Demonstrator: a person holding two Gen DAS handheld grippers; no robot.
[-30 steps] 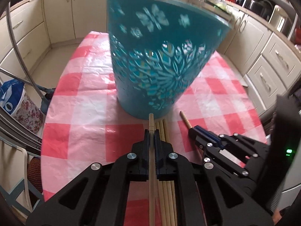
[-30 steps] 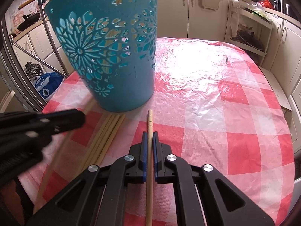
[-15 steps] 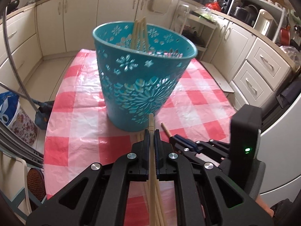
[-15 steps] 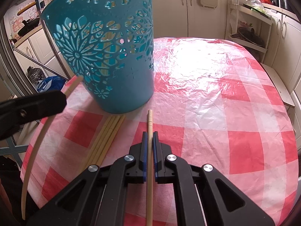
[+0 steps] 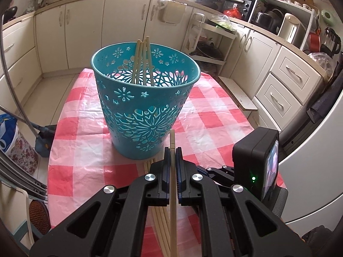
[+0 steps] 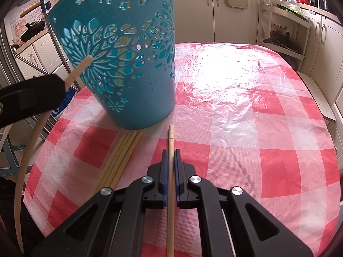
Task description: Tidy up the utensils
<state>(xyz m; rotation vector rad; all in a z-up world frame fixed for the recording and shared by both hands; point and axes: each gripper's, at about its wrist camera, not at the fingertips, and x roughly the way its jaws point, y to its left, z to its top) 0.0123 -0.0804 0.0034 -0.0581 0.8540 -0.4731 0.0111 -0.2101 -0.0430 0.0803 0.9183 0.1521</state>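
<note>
Teal basket (image 5: 145, 98) stands just ahead of both grippers, left gripper (image 5: 172, 167) and right gripper (image 6: 170, 167) each clamping a chopstick (image 5: 172, 150) lengthwise toward it.

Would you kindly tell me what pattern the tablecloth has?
Red-and-white checks on the tablecloth, clearest in the right wrist view.

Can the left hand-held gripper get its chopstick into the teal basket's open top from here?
Probably yes. The left hand-held gripper is shut on a chopstick, and the teal basket stands upright just ahead, its mouth open, with only a few chopsticks leaning at the far side. It needs more lift over the rim.
</note>
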